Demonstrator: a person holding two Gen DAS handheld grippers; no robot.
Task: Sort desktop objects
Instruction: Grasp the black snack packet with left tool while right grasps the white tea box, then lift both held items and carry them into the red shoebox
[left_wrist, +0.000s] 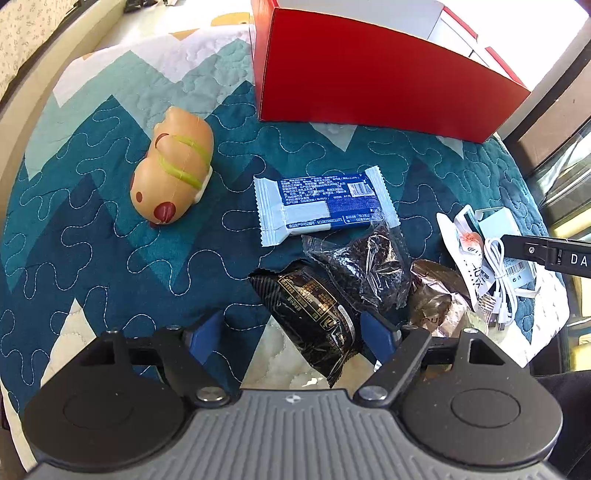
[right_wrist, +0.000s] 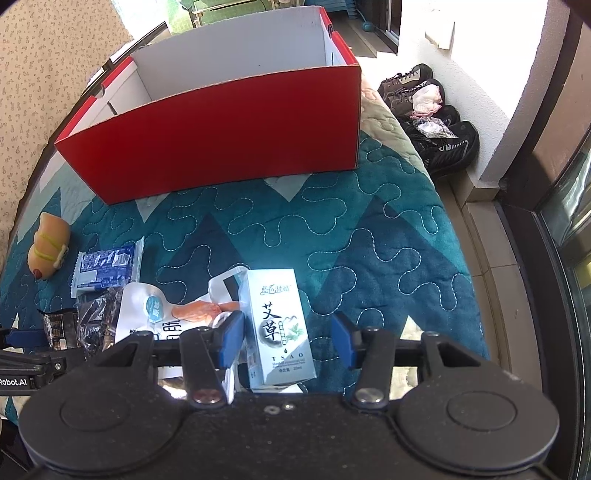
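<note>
Just black packet (left_wrist: 314, 314) — between left gripper (left_wrist: 291, 338)

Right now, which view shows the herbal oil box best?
Right wrist: the herbal oil box stands between the open right gripper fingers, front print readable. Left wrist catches only its pale top at the right edge, behind a cable.

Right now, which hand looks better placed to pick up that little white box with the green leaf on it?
The right gripper: the white box already stands between its open fingers. The left gripper straddles a black snack packet instead.
</note>
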